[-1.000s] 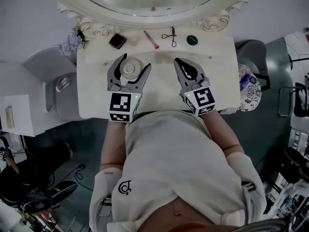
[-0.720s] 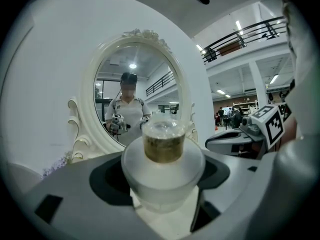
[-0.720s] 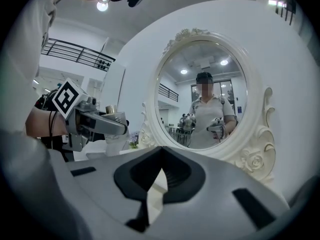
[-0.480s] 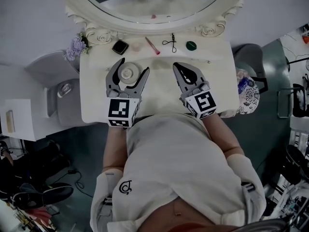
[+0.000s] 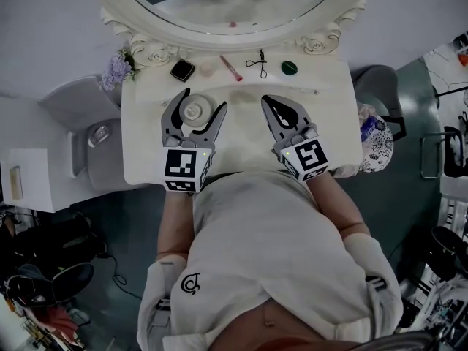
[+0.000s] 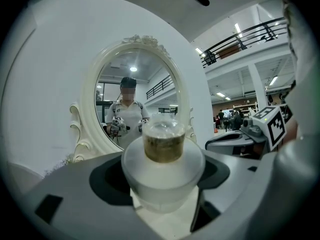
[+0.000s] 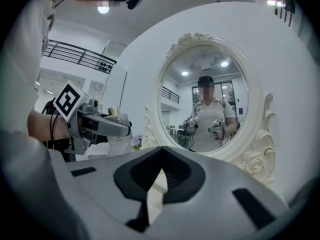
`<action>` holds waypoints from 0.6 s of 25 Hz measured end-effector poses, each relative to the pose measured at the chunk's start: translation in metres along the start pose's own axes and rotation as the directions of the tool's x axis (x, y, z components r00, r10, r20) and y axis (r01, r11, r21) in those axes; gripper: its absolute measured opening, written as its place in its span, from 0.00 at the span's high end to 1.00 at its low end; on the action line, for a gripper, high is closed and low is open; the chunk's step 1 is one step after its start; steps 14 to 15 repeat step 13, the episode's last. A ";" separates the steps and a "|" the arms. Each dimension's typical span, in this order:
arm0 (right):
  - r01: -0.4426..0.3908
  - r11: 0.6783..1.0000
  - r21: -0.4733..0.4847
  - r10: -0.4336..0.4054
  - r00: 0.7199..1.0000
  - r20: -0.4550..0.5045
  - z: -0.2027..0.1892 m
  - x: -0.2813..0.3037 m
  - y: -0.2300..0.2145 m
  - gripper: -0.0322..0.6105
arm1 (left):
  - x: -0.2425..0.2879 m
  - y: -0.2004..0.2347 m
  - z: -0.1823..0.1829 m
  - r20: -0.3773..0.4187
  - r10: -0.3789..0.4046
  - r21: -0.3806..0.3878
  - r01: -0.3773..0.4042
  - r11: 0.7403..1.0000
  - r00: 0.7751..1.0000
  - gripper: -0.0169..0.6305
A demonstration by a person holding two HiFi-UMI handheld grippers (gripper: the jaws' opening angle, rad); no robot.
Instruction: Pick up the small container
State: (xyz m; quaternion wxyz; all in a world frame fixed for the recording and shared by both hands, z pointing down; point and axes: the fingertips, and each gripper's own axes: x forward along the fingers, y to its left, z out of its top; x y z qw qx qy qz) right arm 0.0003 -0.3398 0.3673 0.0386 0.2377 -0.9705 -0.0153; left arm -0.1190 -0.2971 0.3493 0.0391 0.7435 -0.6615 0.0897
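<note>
Slippage threatens: left gripper [image 5: 203,99] clamps the small container [image 6: 163,169] by its wide white base, over the dressing table's [image 5: 241,148] left half; any slackening would drop it. Right gripper [image 5: 272,101] is closed, empty.

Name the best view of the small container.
The left gripper view: the small container fills the centre between the jaws, brownish contents under a clear lid. The head view shows its round top in the left gripper; the right gripper view shows it small, at left.
</note>
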 end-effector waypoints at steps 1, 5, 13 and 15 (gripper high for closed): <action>-0.003 1.000 0.002 0.003 1.000 0.002 0.001 0.000 0.001 0.94 | -0.001 -0.001 0.000 0.001 0.000 0.001 0.000 1.000 1.000 0.43; -0.027 0.999 -0.019 0.028 0.999 0.026 0.010 -0.002 0.005 0.94 | -0.003 -0.004 0.000 0.001 0.002 0.005 -0.002 1.000 1.000 0.43; -0.043 0.999 -0.026 0.044 0.999 0.024 0.009 -0.005 0.011 0.94 | -0.008 -0.007 -0.003 -0.002 0.010 0.003 -0.010 1.000 1.000 0.43; -0.043 0.999 -0.026 0.044 0.999 0.024 0.009 -0.005 0.011 0.94 | -0.008 -0.007 -0.003 -0.002 0.010 0.003 -0.010 1.000 1.000 0.43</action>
